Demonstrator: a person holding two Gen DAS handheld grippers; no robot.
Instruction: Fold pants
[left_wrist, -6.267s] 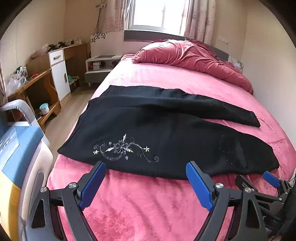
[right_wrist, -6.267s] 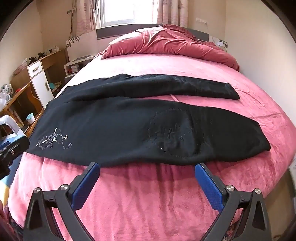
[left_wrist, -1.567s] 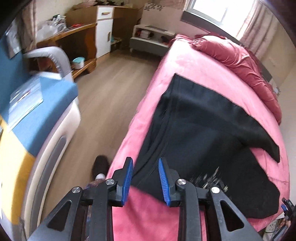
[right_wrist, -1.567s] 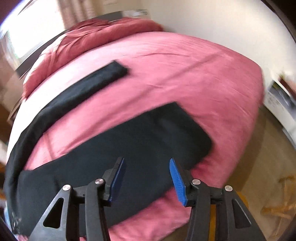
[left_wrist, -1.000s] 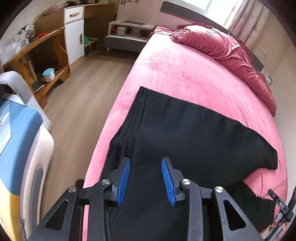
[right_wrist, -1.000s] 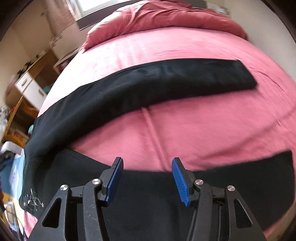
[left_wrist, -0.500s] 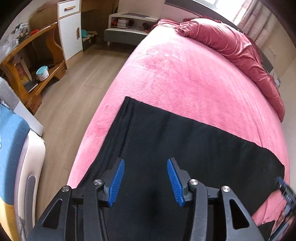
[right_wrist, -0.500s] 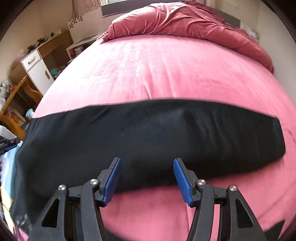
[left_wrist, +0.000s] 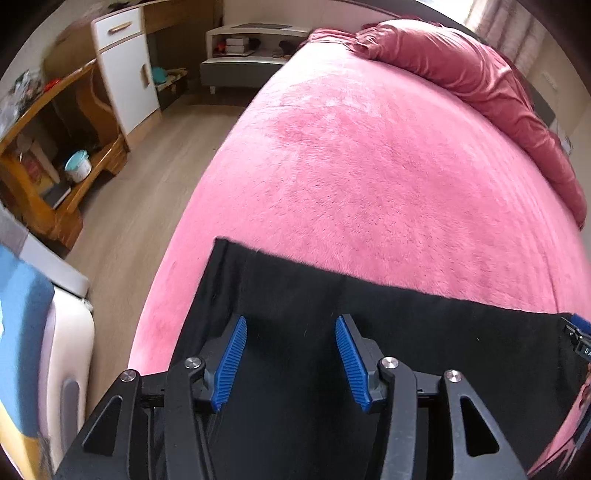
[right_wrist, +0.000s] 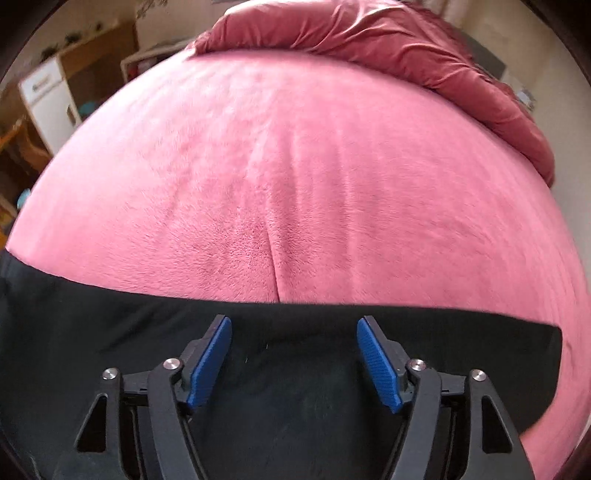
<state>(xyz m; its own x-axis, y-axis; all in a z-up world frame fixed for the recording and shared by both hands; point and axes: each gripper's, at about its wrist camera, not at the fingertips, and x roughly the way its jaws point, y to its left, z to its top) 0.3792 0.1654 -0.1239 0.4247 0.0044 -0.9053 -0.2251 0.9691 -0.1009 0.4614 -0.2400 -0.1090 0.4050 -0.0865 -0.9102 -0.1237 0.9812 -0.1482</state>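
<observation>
The black pants lie flat across the near part of the pink bed, one leg folded over the other into a long band. My left gripper is open over the waist end near the bed's left edge, nothing between its blue pads. In the right wrist view the pants stretch from left to right, with the cuff end at the right. My right gripper is open over the leg part, close above the cloth. The tip of the right gripper shows at the left wrist view's right edge.
A crumpled dark-pink duvet lies at the head of the bed. Left of the bed is wooden floor, a desk with shelves, a white cabinet and a low bedside unit. A blue-and-white chair stands near left.
Both grippers have moved forward over the pants, carrying the near leg over the far one. Their jaws have opened wider, and the pants' far edge sits closer to the fingertips.
</observation>
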